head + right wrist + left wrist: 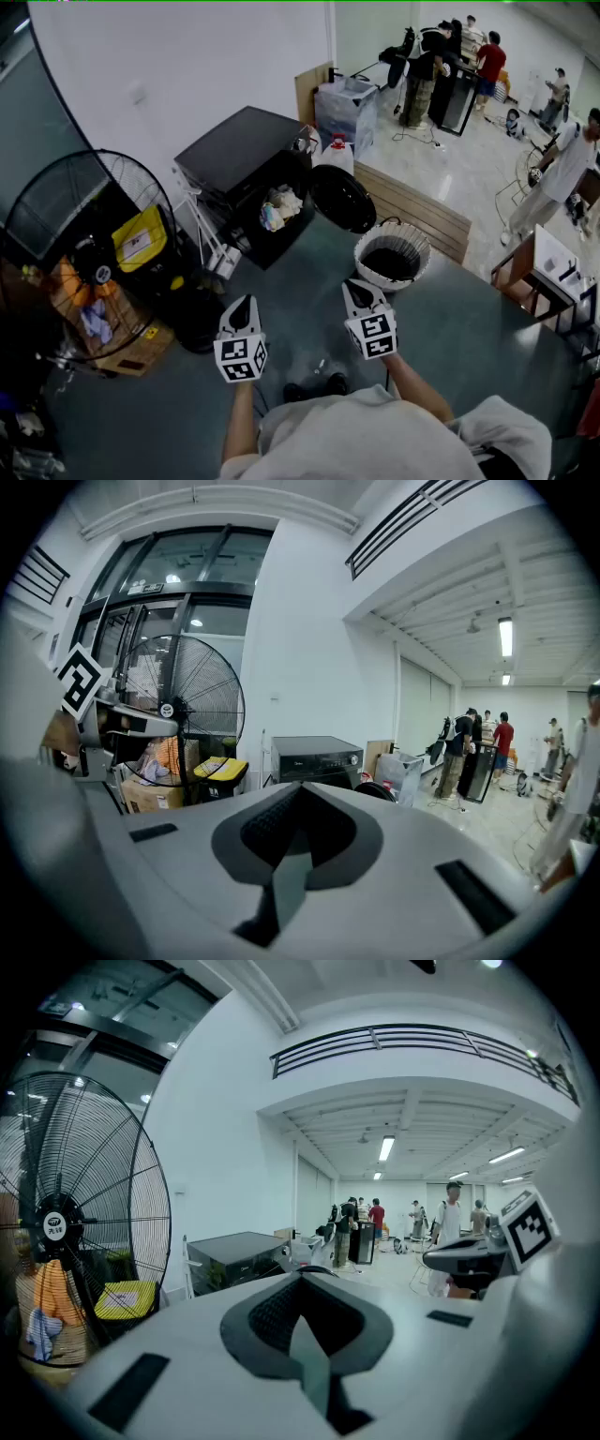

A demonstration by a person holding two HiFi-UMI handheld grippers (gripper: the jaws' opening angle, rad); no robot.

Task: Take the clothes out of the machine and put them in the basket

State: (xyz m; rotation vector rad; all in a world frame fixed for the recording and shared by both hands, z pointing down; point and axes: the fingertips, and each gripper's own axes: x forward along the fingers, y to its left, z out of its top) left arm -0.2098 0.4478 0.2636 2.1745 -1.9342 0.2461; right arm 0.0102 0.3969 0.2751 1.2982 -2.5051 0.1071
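Short of the machine (pixel 239 145), left gripper (pixel 244 305) and right gripper (pixel 359 289) had jaws pressed together, empty; spreading one before reaching the seemingly loose clothes (pixel 279 208) looked best.

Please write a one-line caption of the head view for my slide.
Left gripper and right gripper, both shut and empty, face the open machine with clothes inside; basket nearby.

Pale crumpled clothes (pixel 280 207) sit inside the black front-loading washing machine (pixel 239 150), its round door (pixel 342 199) swung open; the white slatted round basket (pixel 370 270) stands upright just beside it.
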